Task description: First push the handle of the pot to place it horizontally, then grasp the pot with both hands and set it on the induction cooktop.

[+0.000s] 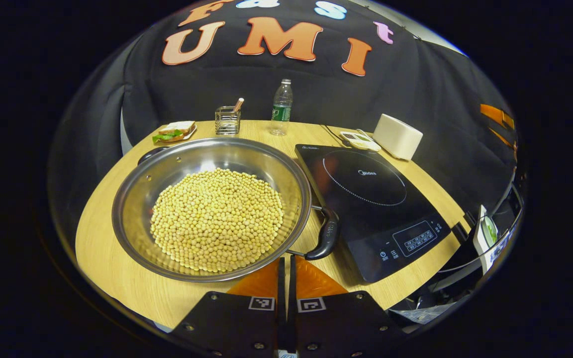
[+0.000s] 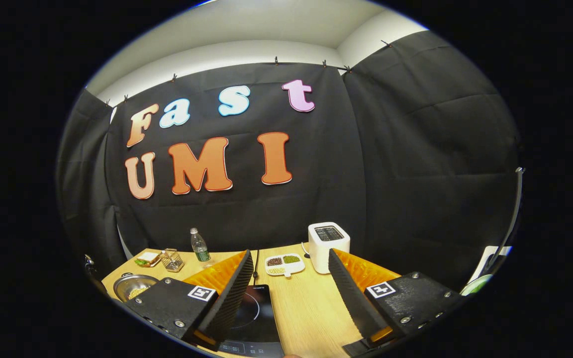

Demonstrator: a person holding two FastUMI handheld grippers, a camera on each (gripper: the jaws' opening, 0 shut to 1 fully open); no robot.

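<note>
Here, Midea-branded induction cooktop (image 1: 371,199) beside pot (image 1: 212,209) w/ beans

Bright light from above on the bench (image 1: 117,283). Shiny white glare along the inside wall of the pot (image 1: 207,154), soft shine on the dark glass of the cooktop (image 1: 366,199). Small dark shadow under the pot's rim. Sharp and clear in the middle, bent and curved at the edges, with the bench bowed like a ball. Dim and a bit fuzzy near the round border. In the right gripper view, pale lit ceiling (image 2: 246,25) up top, dark cloth below, things far off small but clear.
</note>
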